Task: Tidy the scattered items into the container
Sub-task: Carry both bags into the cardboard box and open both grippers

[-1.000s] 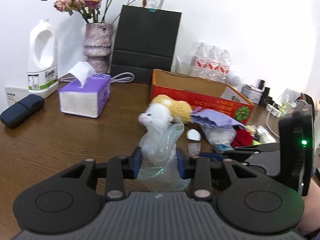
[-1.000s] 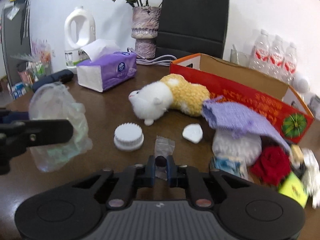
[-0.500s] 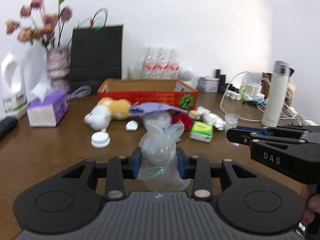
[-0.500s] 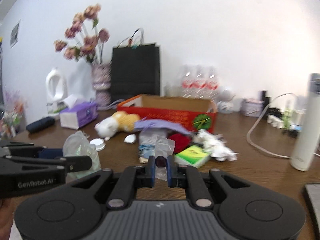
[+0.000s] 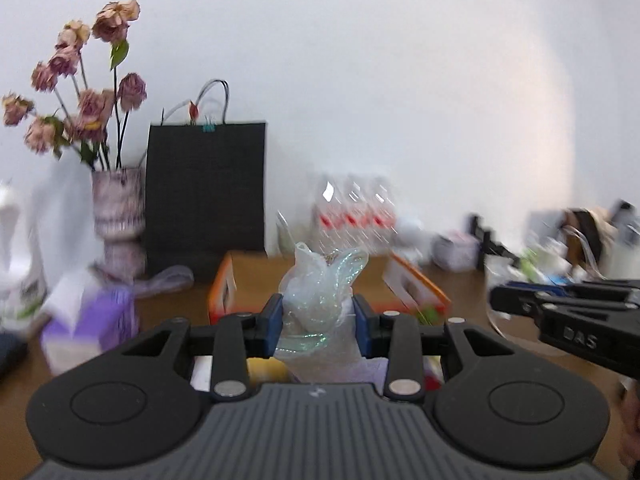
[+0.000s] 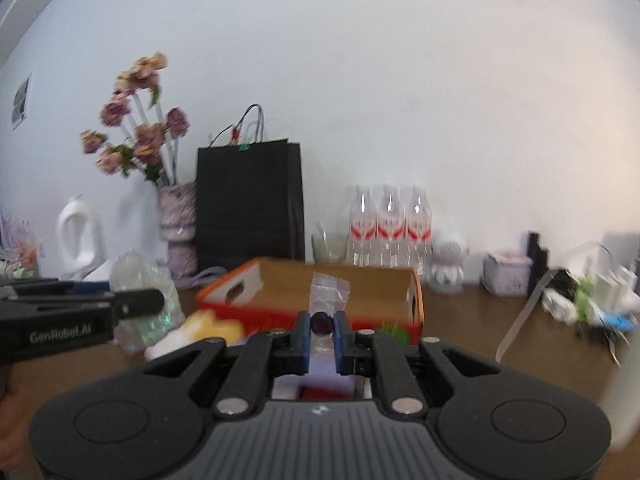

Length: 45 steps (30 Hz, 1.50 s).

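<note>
Two grippers clamped: left gripper, marked "GenRobot.AI", pinches crumpled bag; right gripper, "DAS", zip pouch.

The left tool is black with blue pads, holding a clear crumpled bag with a green iridescent sheen. The right tool, also black with blue pads, holds a clear zip pouch with a dark red bead. At 12 o'clock sits the orange-red box with a tan interior, on the brown worktop. Behind stands a black paper bag.
</note>
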Tool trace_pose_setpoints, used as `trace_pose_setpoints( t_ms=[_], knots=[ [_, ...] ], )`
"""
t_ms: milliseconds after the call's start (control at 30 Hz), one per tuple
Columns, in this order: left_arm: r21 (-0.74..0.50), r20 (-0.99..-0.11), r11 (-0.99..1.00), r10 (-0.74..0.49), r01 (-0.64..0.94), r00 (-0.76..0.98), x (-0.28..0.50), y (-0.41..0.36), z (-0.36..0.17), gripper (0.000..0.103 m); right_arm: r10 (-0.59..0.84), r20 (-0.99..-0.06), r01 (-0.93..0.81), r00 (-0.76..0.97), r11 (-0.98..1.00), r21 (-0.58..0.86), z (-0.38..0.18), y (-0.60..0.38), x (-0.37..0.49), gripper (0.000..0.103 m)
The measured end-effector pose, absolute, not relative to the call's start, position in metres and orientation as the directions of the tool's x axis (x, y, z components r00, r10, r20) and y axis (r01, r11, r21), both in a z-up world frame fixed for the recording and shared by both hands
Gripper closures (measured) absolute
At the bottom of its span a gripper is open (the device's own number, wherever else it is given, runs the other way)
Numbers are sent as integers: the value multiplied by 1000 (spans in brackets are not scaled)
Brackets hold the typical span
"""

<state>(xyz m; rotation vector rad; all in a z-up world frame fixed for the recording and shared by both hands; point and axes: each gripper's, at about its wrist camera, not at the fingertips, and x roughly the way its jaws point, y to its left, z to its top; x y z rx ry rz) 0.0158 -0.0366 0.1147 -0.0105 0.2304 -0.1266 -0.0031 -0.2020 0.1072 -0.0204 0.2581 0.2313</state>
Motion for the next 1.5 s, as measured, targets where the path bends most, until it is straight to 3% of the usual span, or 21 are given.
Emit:
trace_pose_setpoints(
  t_ms=[100,267,367,500,600,733,933,1100,1233,1400,1500],
  knots=[
    [-33,-225,994,-106,101,969,83,-24,130,66,198,-243,-211,950,977,-28,123,-199,62,93],
    [-74,-241,994,-97,82,966,177,0,132,66,201,-269,-198,942,979,36,134,-212,170,93],
    [-92,-360,994,-89,60,929,235,8,126,66,225,-350,-206,909,974,92,130,-218,229,93],
    [-161,-599,980,-191,117,777,328,16,113,66,248,-593,-200,766,969,147,125,-215,329,93],
    [-187,-761,980,-189,69,621,380,19,87,67,259,-773,-191,579,965,179,96,-209,391,93],
    [-106,-861,994,-105,27,498,419,15,54,63,188,-882,-147,432,980,136,58,-200,434,93],
    [-95,-888,995,-100,36,449,428,7,41,35,121,-923,-108,365,990,87,29,-192,457,85],
    [-110,-902,994,-105,12,419,427,10,67,23,169,-914,-91,370,985,145,53,-194,451,48],
    [-118,-890,993,-108,4,444,411,15,117,17,181,-892,-89,414,983,158,106,-195,429,45],
    [-128,-844,992,-114,9,525,364,16,178,9,182,-859,-83,478,983,162,168,-199,387,30],
    [-122,-828,993,-107,10,550,340,12,192,7,203,-840,-94,503,979,180,183,-199,359,28]
  ],
)
